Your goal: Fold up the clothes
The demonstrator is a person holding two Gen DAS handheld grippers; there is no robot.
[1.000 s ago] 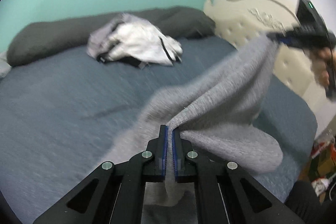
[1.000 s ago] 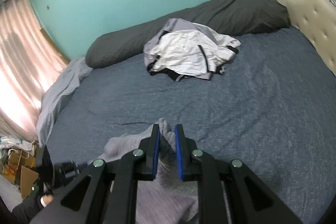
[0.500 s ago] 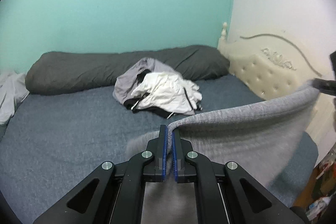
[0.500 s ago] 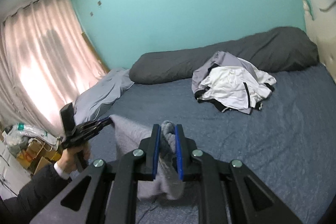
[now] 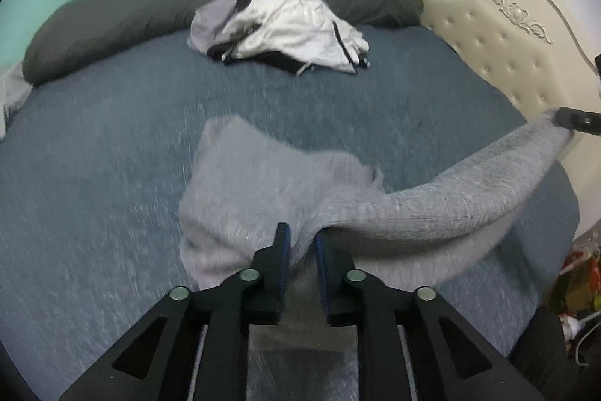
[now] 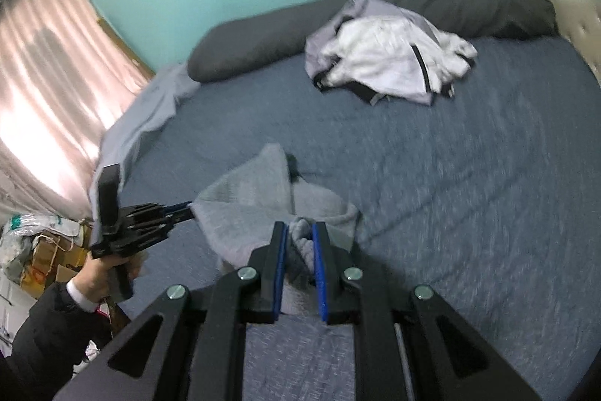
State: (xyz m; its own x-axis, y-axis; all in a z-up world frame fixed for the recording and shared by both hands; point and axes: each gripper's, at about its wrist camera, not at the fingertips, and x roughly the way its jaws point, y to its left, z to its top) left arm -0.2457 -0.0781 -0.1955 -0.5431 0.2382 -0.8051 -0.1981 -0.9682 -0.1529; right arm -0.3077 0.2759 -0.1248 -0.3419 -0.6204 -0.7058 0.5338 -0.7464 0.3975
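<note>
A grey knit garment (image 5: 263,183) is held up over the blue bed (image 5: 94,138), stretched between the two grippers. The left gripper (image 5: 299,235) has its jaws narrowed on a bunched edge of the cloth, which passes between the blue pads; from there one band of the fabric runs up and to the right to the tip of the right gripper (image 5: 574,121), seen at the edge of the left wrist view in front of the cream padded headboard (image 5: 499,36). The rest of the garment spreads out ahead of the left gripper toward the middle of the bed, blurred.

In the right wrist view the right gripper (image 6: 299,235) has its jaws close together on a thick fold of the same grey garment (image 6: 255,198), and the left gripper (image 6: 180,209) pinches a corner of it off to the left, held by a hand (image 6: 105,269) in a dark sleeve with a white cuff.

Near the far side of the bed lies a loose pile of white and grey clothes (image 5: 285,25), well apart from the held garment, resting against a long dark grey pillow (image 5: 97,25). A pink curtain (image 6: 49,70) hangs on the left
</note>
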